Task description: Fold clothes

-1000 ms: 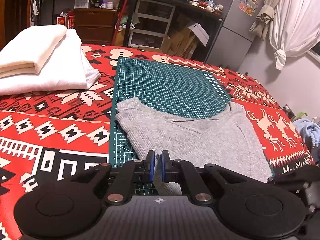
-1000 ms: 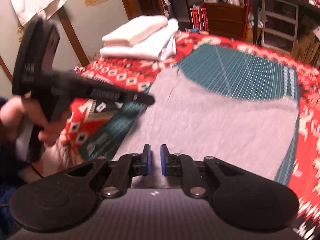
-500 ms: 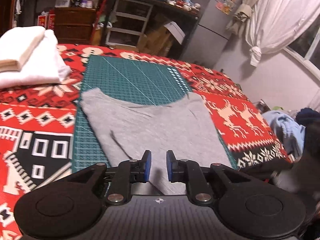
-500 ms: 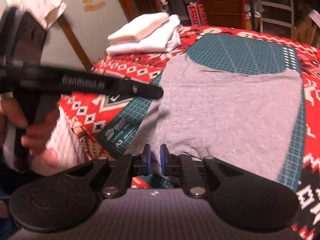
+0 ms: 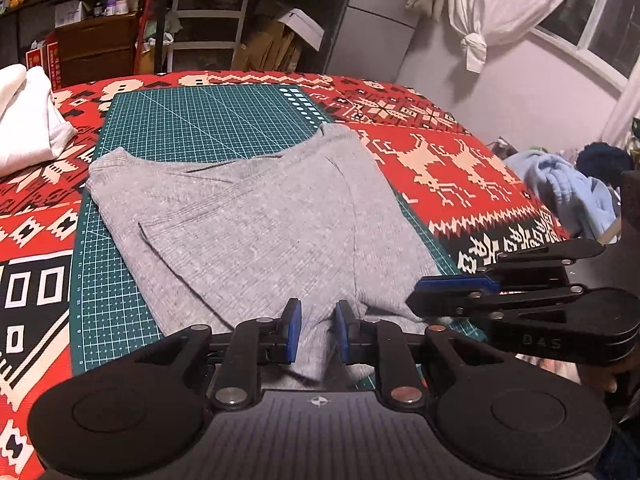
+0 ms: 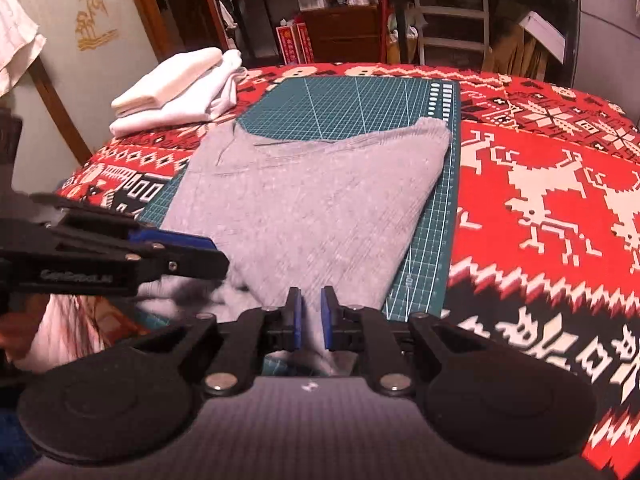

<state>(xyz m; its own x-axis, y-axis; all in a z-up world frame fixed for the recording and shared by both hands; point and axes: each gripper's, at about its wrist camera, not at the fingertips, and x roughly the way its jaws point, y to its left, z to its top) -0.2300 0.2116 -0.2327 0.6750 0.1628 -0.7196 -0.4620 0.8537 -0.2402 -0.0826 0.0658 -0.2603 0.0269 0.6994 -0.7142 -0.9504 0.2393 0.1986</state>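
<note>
Where the gripper body is blocking the left wrist view, the near hem of the grey ribbed knit garment [image 5: 256, 236] is disappearing, so its lower end is going unseen. This garment is lying on the green gridded cutting mat [image 5: 192, 120], its long axis running from the camera toward the mat's far edge, neckline pointing away. The left gripper [image 5: 318, 332] is opening its jaws, with grey cloth lying between the blue pads [image 5: 294, 330] but no longer pressed. Beside the mat's near right corner, the right gripper [image 5: 452, 296] is showing side-on. A folded white towel stack [image 5: 28, 120] is being cut off left of the mat.

Looking from the right wrist, the garment [image 6: 316, 208] is again stretching away along the mat [image 6: 360, 104]. The right gripper [image 6: 311, 320] is pinching a bunched fold of grey cloth between nearly closed jaws. The left gripper [image 6: 176, 252] is crossing the mat's near left corner, and the cloth beneath it is blurring.
</note>
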